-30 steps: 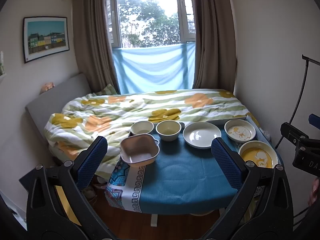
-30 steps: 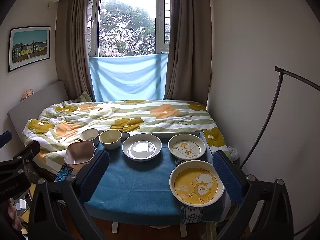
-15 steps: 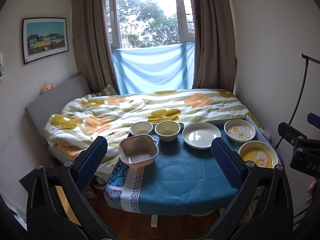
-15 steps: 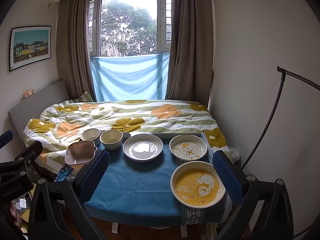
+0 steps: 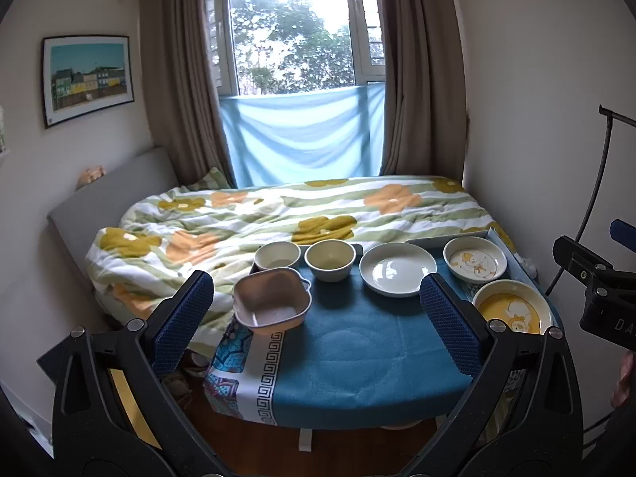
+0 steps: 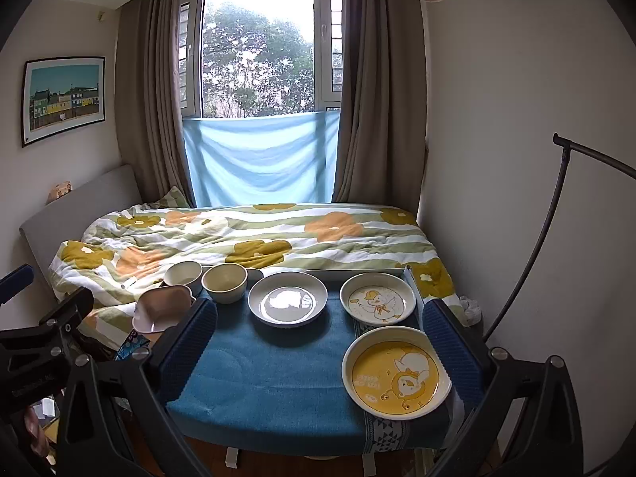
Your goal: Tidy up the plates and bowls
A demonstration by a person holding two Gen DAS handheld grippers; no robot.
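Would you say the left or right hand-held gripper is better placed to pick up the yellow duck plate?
Right, probably. The yellow duck plate lies beside the open right hand-held gripper, while the left hand-held gripper faces the pink bowl.

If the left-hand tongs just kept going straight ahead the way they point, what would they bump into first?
Probably the blue tablecloth on the table, since the open left tongs point at bare cloth in front of the dishes. The pink square bowl sits just left of that line. Depth is hard to judge.

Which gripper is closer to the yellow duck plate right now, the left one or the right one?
Right. The yellow duck plate lies just inside the right gripper, beside its right-hand finger. The left gripper sits further left, nearer the pink bowl, with the plate beyond its fingers.
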